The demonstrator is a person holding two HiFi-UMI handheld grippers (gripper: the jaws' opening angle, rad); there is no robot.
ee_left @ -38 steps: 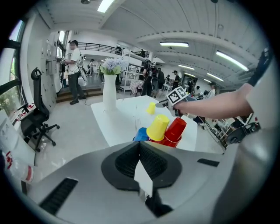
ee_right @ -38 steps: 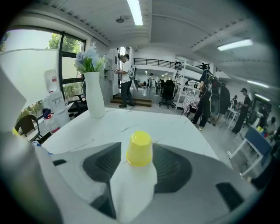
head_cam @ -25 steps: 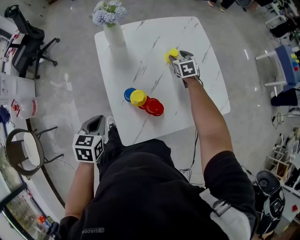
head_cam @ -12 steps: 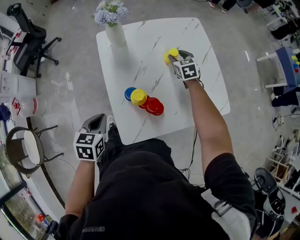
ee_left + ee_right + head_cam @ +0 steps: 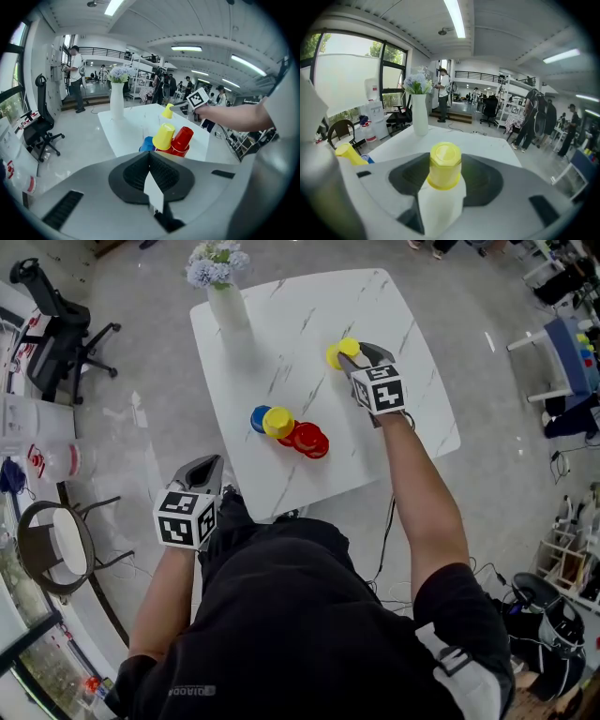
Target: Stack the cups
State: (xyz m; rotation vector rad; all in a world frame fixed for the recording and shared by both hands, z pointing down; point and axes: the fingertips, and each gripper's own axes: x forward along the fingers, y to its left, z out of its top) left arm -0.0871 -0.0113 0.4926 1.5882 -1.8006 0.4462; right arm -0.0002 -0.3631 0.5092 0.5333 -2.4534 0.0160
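Observation:
My right gripper (image 5: 351, 358) is shut on a small yellow cup (image 5: 341, 352), held upside down between its pads (image 5: 440, 201) over the far right part of the white marble table (image 5: 394, 315). That held cup (image 5: 445, 166) fills the middle of the right gripper view and shows small in the left gripper view (image 5: 168, 111). A cluster of upside-down cups stands mid-table: blue (image 5: 260, 418), yellow (image 5: 277, 422) and two red (image 5: 309, 439). My left gripper (image 5: 208, 470) hangs off the table's near left edge, jaws together, holding nothing, facing the cluster (image 5: 165, 137).
A white vase with pale flowers (image 5: 225, 298) stands at the table's far left corner. Office chairs (image 5: 52, 315) and a round stool (image 5: 52, 545) stand on the floor to the left. Shelves and people fill the room's background.
The right gripper has drawn back a little toward me with the yellow cup in it. The left gripper has hardly moved. The cluster of cups has stayed put.

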